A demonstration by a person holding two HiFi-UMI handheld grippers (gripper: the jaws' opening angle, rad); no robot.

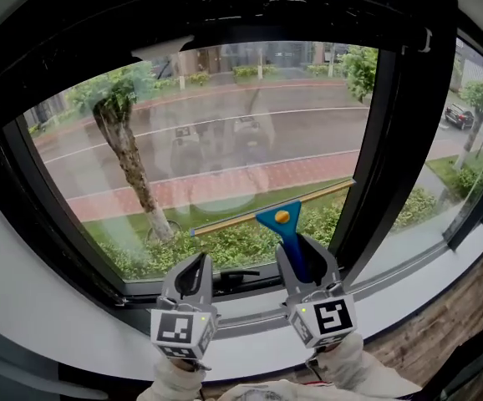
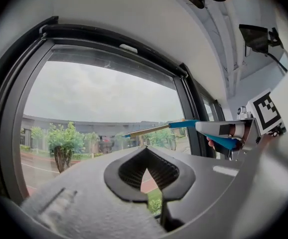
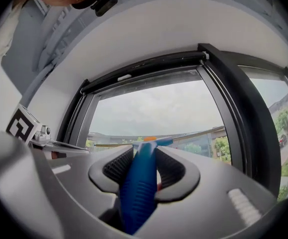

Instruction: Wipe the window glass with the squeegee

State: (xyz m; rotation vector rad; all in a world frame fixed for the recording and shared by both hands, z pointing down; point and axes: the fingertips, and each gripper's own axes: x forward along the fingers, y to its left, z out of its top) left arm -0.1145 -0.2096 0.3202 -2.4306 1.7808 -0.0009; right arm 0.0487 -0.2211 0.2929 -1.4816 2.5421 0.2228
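- Squeegee (image 1: 282,216) up in front of the lower glass (image 1: 225,132), right of centre, with an orange dot on its head.
- Blue handle (image 1: 298,253) pointing down and back toward the camera.
- Blade (image 1: 266,210) slanting across the pane: right end higher and close to the dark frame (image 1: 392,140), left end lower, over the green verge outside. Contact with the glass not clear.
- Right gripper (image 1: 306,261) clamped on the handle, one jaw either side. In the right gripper view, ribbed blue grip filling the gap between the pads (image 3: 171,169).
- Left gripper (image 1: 198,267) just beside the right one, at its left, apart from the squeegee. Jaws drawn almost together, only a thin slit left between them, nothing gripped.
- Both grippers low before the sill (image 1: 409,261), side by side, aimed up and forward at the window, marker cubes facing the camera.
- Left hand (image 1: 179,378) and right hand (image 1: 350,366) in white at the bottom edge, one behind each gripper, close together.
- Tree (image 1: 124,140) outside at left, road beyond it.
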